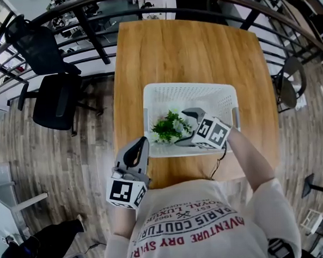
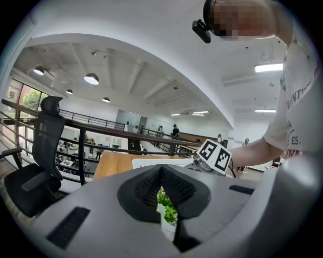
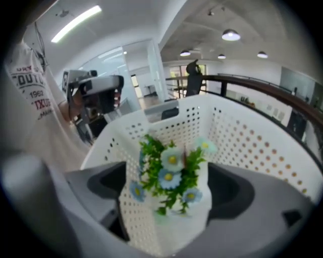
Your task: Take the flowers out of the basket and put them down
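Here my right gripper (image 1: 184, 128) reaches down into the white perforated basket (image 1: 189, 87) on the wooden surface (image 1: 184, 48), jaws spread wide. The flowers (image 3: 171, 174) sit between them in the right gripper view, with neither pad pressing on them. The small bunch of green leaves and pale blue, yellow-centred blooms lies inside the basket, against its near wall and towards my left. The blooms face up towards my right gripper. Foliage hides the stems, so I cannot tell how the bunch's long axis runs. I see nothing else in the basket. My left gripper (image 1: 136, 149) is clenched on nothing, just outside the basket's near left corner, and points roughly level towards the basket.
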Demonstrator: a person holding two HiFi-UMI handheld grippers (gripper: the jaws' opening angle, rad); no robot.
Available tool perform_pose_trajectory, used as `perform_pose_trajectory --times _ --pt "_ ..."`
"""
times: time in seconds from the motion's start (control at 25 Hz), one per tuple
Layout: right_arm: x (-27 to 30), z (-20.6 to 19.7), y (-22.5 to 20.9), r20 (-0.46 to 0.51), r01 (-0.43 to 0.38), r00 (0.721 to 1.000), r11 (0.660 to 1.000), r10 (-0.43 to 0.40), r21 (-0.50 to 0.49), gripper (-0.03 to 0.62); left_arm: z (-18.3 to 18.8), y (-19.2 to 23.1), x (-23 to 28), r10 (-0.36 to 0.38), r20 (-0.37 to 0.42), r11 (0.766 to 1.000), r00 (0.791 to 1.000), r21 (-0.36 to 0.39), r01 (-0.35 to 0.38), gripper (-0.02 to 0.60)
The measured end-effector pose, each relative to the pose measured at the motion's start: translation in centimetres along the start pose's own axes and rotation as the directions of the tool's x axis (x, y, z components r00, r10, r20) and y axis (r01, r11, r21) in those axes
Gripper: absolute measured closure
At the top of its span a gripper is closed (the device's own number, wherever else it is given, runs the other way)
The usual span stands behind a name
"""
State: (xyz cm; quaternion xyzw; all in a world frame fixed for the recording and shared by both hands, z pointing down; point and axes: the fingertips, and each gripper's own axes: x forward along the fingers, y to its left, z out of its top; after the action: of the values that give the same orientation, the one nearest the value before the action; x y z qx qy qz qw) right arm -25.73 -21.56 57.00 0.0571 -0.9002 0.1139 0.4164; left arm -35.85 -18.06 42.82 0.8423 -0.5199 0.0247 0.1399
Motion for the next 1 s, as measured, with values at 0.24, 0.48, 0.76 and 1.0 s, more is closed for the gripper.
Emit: perform_pose_trajectory --times 0.24,0.48,0.76,1.0 --pt "4.1 -2.7 -2.0 -0.118 -0.040 0.992 0.999 0.041 0.011 0.105 -1.0 2.0 0.2 0.045 -0.019 0.998 0.999 -0.043 -0.046 0.566" --pt "7.2 -4.2 -1.9 -0.207 -0.063 0.977 0.996 0.048 -0.065 0.105 -1.8 2.8 0.6 0.067 -0.033 0.996 0.997 -0.060 -0.068 0.566" --pt "10.3 -6.6 -3.2 -0.274 -0.036 0.962 0.996 0.012 -0.083 0.105 -2.8 3.8 0.8 0.084 -0.055 0.993 0.995 -0.078 -0.089 0.566" --pt "11.3 -6.7 -3.8 -0.257 -0.023 0.966 0.993 -0.008 -0.117 0.106 -3.4 4.3 0.7 0.084 -0.069 0.991 0.994 -0.094 -0.091 0.566"
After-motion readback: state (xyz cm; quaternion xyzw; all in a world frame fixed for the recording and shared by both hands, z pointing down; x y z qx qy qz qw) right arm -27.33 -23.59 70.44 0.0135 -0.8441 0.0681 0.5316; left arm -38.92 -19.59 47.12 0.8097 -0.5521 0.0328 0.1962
